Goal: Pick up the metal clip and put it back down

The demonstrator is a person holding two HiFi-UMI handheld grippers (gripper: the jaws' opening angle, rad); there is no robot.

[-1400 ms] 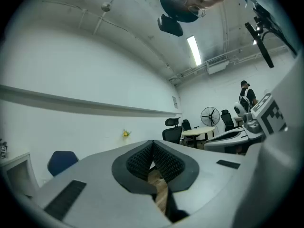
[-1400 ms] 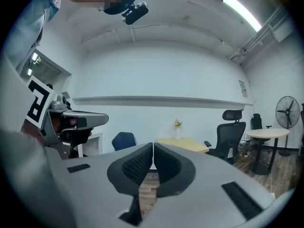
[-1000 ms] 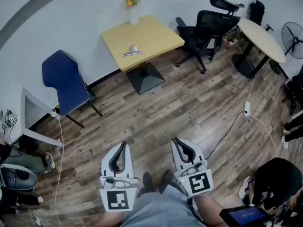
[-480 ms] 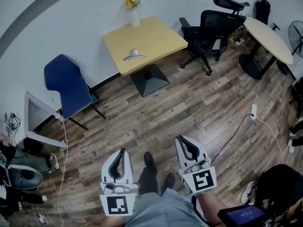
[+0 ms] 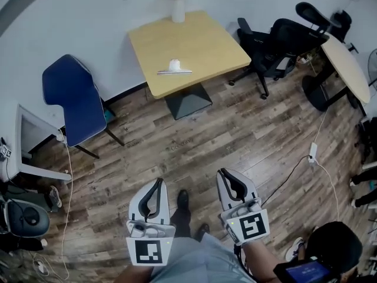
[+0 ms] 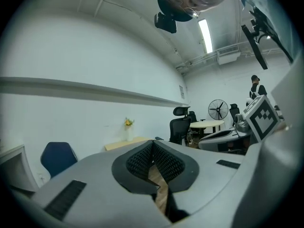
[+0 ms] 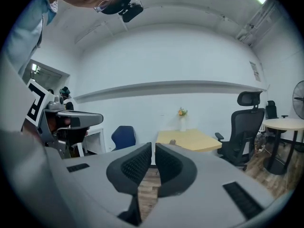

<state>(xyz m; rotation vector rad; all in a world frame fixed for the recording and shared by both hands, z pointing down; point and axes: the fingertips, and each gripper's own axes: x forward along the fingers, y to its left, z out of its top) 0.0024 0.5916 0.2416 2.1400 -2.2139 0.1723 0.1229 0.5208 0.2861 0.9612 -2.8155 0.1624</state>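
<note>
The metal clip [image 5: 174,68] lies on a square yellow table [image 5: 212,43] far ahead, near the wall, with neither gripper close to it. My left gripper [image 5: 157,183] and right gripper [image 5: 223,173] hang low over the wooden floor, side by side, pointing toward the table. Both are shut with nothing between the pads. In the right gripper view the right gripper [image 7: 153,148] lines up with the table [image 7: 194,139], and the clip [image 7: 172,142] is a small shape on it. The left gripper [image 6: 153,144] shows its pads meeting at the tip.
A vase of flowers [image 5: 178,7] stands at the table's far edge. A blue chair [image 5: 70,99] is left of the table and a black office chair [image 5: 283,40] right of it. A cable with power strip [image 5: 313,152] crosses the floor. A person [image 5: 330,249] sits at lower right.
The view has shifted forward and the table with the clip looks larger and nearer. Both grippers stay shut and keep their place low in the view.
</note>
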